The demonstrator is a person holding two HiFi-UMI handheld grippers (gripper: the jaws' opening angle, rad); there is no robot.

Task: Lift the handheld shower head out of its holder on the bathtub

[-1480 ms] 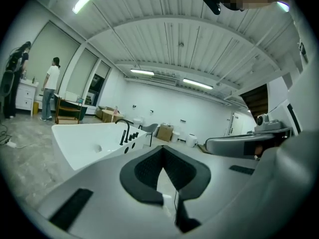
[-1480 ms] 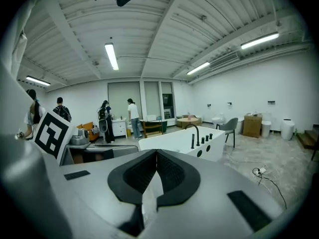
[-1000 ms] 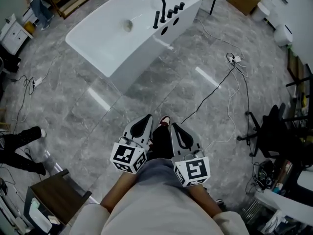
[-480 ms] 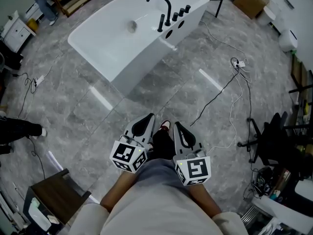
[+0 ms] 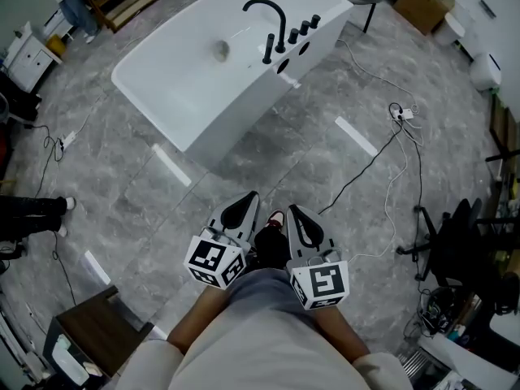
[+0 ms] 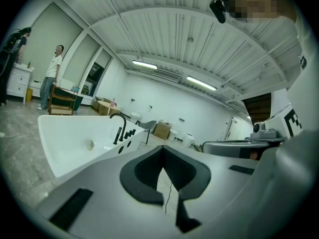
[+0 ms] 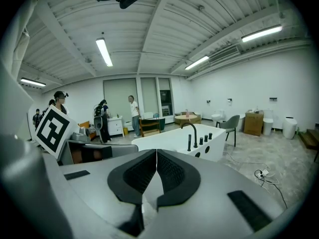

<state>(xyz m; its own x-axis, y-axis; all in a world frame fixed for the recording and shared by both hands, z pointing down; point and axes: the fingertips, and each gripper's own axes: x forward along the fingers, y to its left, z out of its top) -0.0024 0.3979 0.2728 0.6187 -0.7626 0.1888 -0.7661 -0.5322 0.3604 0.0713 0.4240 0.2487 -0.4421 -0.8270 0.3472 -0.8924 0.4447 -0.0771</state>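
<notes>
The bathtub (image 5: 244, 116) looked smooth, glossy and white, while its curved tap (image 5: 270, 10) and the shower head (image 5: 268, 49) had a matt black finish. The floor (image 5: 268, 157) was grey marble-look tile, polished enough to throw back strips of light. The left tool (image 5: 246, 198) and the right tool (image 5: 294, 213) were matt grey plastic with black ribbed pads (image 7: 172, 172).
</notes>
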